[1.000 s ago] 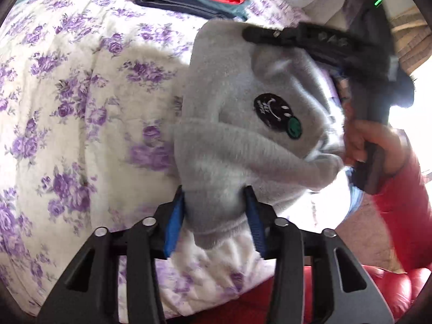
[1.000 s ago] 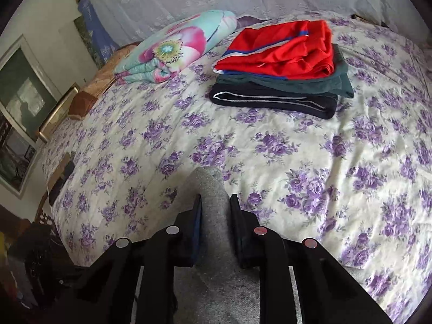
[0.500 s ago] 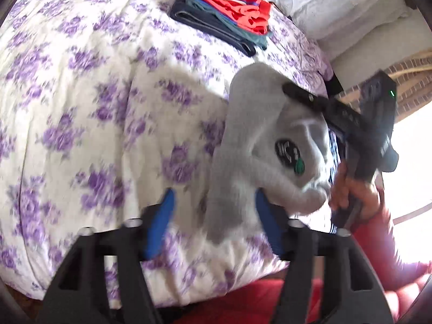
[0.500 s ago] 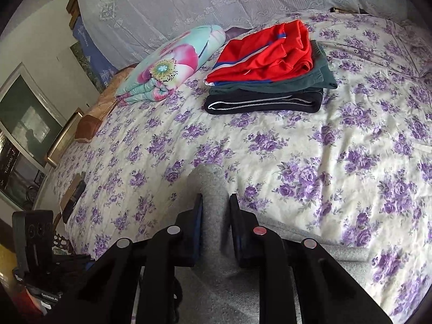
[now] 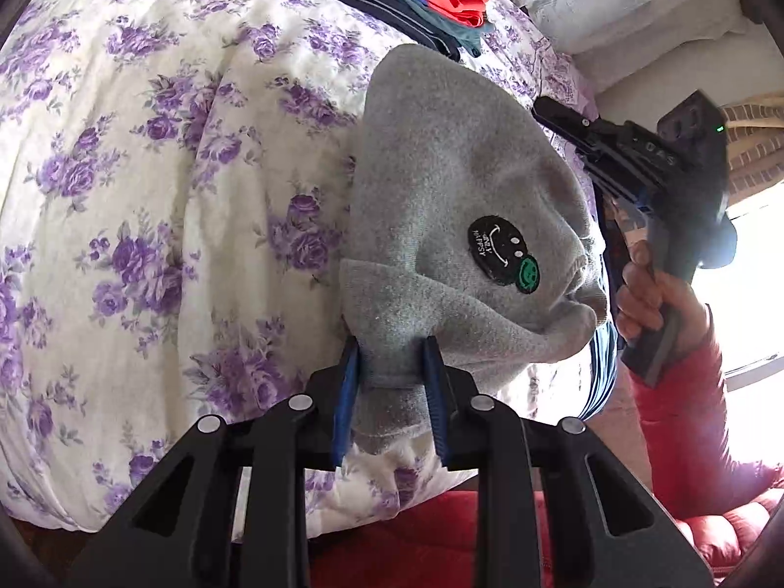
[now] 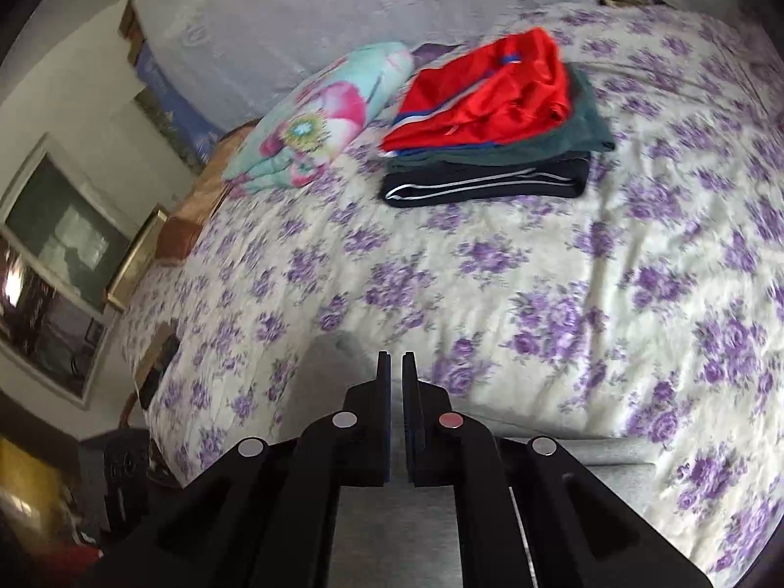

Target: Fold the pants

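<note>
Grey fleece pants (image 5: 455, 206) with a black smiley patch lie bunched at the near edge of the floral bed. My left gripper (image 5: 392, 377) is shut on a fold of the grey pants. The right gripper shows in the left wrist view (image 5: 637, 166), held by a hand beside the pants, apart from the cloth. In the right wrist view my right gripper (image 6: 397, 367) is shut with nothing between its pads; grey pants (image 6: 333, 353) lie below and left of it.
A stack of folded clothes, red on top (image 6: 490, 122), sits at the far side of the bed (image 6: 563, 269). A floral pillow (image 6: 323, 117) lies left of the stack. A red cushion (image 5: 441, 529) is below the bed edge.
My left gripper opened half a second ago and has closed again on the pants. My right gripper has let go of the grey cloth and closed empty.
</note>
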